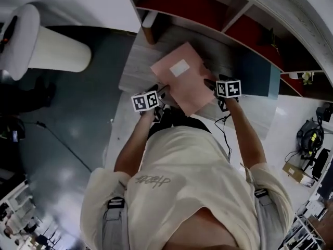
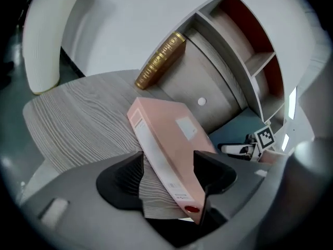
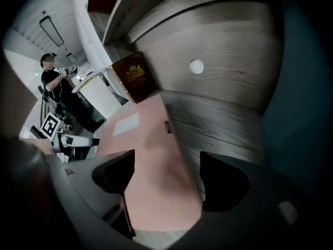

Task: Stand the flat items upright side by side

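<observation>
Barely started tbh: the folder (image 1: 183, 79) lies flat on the table (image 2: 78, 124), my left claw (image 2: 167, 163) and right claw (image 3: 166, 163) both gape wide over its near corners, gripping nothing, so all the standing-up is left.

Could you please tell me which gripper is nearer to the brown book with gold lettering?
Left. The left gripper is at the edge of the pink file toward the brown book; the right gripper is at the opposite edge, farther off.
</observation>
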